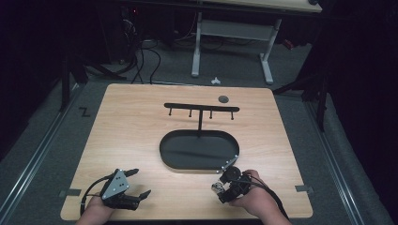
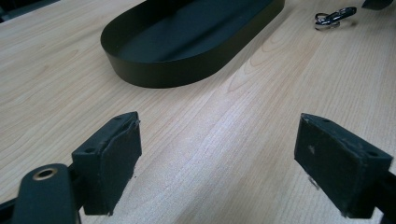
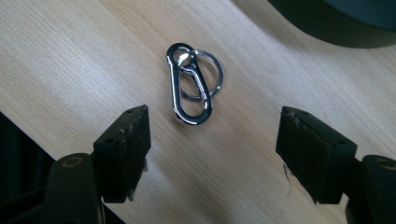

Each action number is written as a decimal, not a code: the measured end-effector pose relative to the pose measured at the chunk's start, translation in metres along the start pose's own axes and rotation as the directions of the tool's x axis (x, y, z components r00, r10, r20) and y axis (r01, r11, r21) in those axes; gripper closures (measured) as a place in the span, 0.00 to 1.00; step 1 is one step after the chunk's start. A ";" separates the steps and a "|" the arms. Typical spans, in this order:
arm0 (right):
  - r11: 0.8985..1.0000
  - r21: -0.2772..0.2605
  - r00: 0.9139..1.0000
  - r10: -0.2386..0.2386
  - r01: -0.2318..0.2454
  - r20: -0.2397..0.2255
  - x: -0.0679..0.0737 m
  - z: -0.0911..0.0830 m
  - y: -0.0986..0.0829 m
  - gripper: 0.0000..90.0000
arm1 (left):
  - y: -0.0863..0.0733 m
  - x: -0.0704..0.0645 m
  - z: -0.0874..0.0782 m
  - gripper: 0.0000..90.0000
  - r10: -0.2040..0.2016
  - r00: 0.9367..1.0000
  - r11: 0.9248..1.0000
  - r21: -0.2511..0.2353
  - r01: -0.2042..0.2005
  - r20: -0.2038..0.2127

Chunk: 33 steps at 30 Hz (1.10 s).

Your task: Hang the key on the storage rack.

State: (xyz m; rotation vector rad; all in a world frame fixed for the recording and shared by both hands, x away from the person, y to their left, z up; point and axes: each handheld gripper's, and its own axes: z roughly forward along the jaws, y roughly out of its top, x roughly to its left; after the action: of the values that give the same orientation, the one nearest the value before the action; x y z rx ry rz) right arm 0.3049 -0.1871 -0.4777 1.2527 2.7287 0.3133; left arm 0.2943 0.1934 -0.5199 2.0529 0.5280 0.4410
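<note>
- The right gripper (image 3: pixel 215 154), jaws wide, hovers over a carabiner keyring (image 3: pixel 191 84) lying flat on the worktop (image 3: pixel 70 56) near the oval tray (image 1: pixel 197 150).
- Light, stiff, likely slippery metal; best pinched across the clip's long sides.
- The left gripper (image 2: pixel 217 163) waits, jaws wide.

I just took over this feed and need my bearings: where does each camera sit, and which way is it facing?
High view: above the person's side, looking forward and down on the table; both hands, left gripper and right gripper show.
Left gripper view: rides the left gripper, looking low along the table at the black tray; its open jaws show.
Right gripper view: looks down between open jaws at the carabiner keyring.
Shared: tray and keyring appear in both gripper views.
</note>
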 end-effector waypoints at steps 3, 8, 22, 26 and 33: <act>1.000 0.000 1.000 -0.015 0.015 0.001 0.003 0.004 0.002 0.34 | 0.000 0.000 0.000 0.17 0.000 1.000 1.000 0.000 0.000 0.000; 0.998 0.010 0.998 -0.059 0.059 -0.005 0.010 0.010 0.006 0.46 | 0.000 0.000 0.000 0.17 -0.001 1.000 1.000 -0.001 0.001 0.000; 0.995 0.028 0.995 -0.100 0.100 0.008 0.011 0.015 0.009 0.75 | 0.000 0.000 0.000 0.17 -0.001 1.000 1.000 -0.001 0.001 0.000; 0.994 0.025 0.994 -0.107 0.107 0.017 0.012 0.015 0.008 0.75 | 0.000 0.000 0.000 0.17 0.000 1.000 1.000 0.001 0.000 0.001; 0.992 0.023 0.991 -0.126 0.125 0.042 0.015 0.015 0.008 0.66 | 0.000 0.000 0.000 0.17 -0.001 1.000 1.000 0.001 0.001 0.001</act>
State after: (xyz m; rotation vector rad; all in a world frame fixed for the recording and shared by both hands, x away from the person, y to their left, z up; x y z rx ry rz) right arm 0.3040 -0.1684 -0.4906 1.0727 2.7641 0.2434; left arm 0.2942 0.1937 -0.5197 2.0534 0.5286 0.4388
